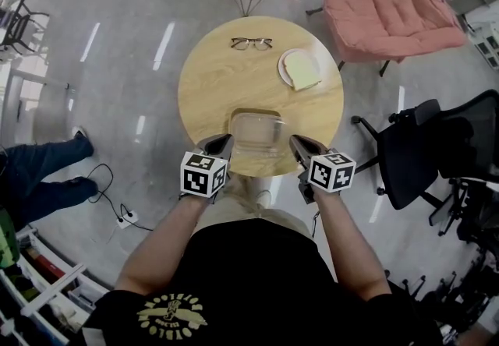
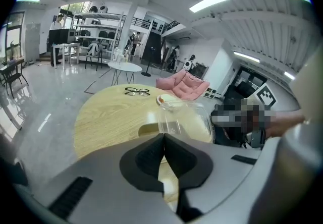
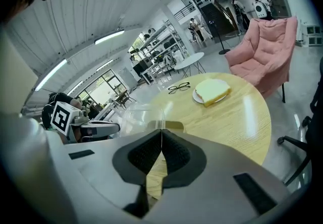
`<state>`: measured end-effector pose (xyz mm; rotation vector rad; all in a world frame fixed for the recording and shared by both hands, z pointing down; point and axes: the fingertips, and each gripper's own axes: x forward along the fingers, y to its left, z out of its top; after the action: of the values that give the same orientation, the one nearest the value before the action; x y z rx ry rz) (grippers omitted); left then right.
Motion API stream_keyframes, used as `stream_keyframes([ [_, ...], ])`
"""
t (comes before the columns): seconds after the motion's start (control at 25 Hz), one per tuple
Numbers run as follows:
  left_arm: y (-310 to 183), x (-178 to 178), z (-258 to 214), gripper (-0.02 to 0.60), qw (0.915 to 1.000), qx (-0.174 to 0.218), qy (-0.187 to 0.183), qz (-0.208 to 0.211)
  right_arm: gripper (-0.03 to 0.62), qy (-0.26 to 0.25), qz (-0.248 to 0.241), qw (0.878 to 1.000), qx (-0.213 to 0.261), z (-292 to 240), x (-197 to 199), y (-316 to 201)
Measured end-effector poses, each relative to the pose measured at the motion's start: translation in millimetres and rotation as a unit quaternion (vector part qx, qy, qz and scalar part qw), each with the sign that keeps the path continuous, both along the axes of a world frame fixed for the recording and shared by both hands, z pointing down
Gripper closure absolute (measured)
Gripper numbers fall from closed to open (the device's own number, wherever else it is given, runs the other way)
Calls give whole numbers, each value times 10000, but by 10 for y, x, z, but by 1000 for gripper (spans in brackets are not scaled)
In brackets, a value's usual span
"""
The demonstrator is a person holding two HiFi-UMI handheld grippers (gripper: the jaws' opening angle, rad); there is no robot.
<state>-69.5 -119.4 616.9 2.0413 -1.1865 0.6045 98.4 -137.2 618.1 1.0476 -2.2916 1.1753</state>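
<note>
While hovering at lower centre, the left gripper (image 1: 222, 140) and right gripper (image 1: 299, 143) are pressing their jaws shut on nothing, flanking a clear plastic container (image 1: 255, 132) sitting at the lower edge of the round wooden table (image 1: 210, 79), below eyeglasses (image 1: 251, 43) and a bread slice (image 1: 302, 68).

The table (image 1: 210, 87) is pale wood with visible grain; the box (image 1: 256, 134) is clear, glossy plastic. The armchair (image 1: 390, 13) is soft pink cloth; the floor (image 1: 117, 64) shines grey.
</note>
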Motion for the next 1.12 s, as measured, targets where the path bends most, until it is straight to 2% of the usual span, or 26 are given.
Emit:
stream_keyframes([
  [0.2, 94, 47, -252, 565, 9994, 334, -70, 22, 577, 238, -165, 9981, 552, -324, 33, 49],
  [0.44, 137, 52, -626, 565, 9969, 765, -168, 0, 577, 289, -243, 9940, 1024, -722, 28, 105],
  [0.64, 136, 73, -974, 565, 9929, 1179, -113, -82, 577, 350, -329, 9884, 1444, -1071, 54, 138],
  [0.88, 230, 119, -1258, 565, 9890, 1470, -151, -54, 577, 354, -412, 9811, 1859, -1449, 89, 212],
  [1.12, 266, 130, -1622, 565, 9814, 1908, -197, -97, 577, 430, -511, 9712, 2286, -1802, 101, 273],
])
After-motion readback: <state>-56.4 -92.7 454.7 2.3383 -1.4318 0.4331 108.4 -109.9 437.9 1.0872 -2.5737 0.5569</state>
